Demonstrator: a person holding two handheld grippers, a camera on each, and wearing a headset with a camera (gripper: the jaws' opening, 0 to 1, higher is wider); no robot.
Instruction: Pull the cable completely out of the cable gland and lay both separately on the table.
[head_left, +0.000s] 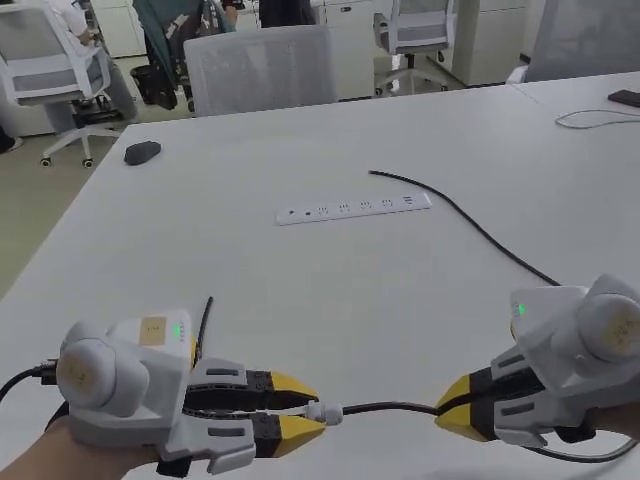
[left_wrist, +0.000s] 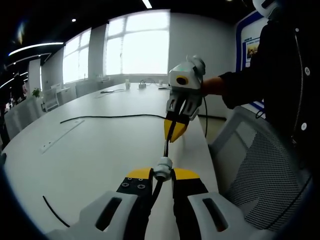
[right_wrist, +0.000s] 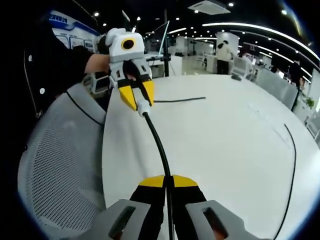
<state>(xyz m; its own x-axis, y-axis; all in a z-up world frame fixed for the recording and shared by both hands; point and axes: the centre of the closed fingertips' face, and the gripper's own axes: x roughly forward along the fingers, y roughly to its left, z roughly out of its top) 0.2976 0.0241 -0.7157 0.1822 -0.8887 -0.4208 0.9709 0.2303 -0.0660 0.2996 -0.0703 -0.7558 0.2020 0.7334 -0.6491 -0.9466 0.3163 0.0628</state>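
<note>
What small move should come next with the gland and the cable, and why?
Probably draw the yellow-tipped right gripper straight away from the left gripper. The left is shut on the small white plastic cable gland, the right on the thin black cable, which runs between them and enters the gland.

Two claws (head_left: 312, 408) (head_left: 445, 412), one gland (head_left: 325, 410), one gripped cable (head_left: 385, 407), one power strip (head_left: 355, 209), one mouse (head_left: 142, 152), perhaps four chairs (head_left: 260, 68).

left tool (head_left: 305, 405) & right tool (head_left: 452, 412) point tip-to-tip w/ a gap between, both jaws clamped.
</note>
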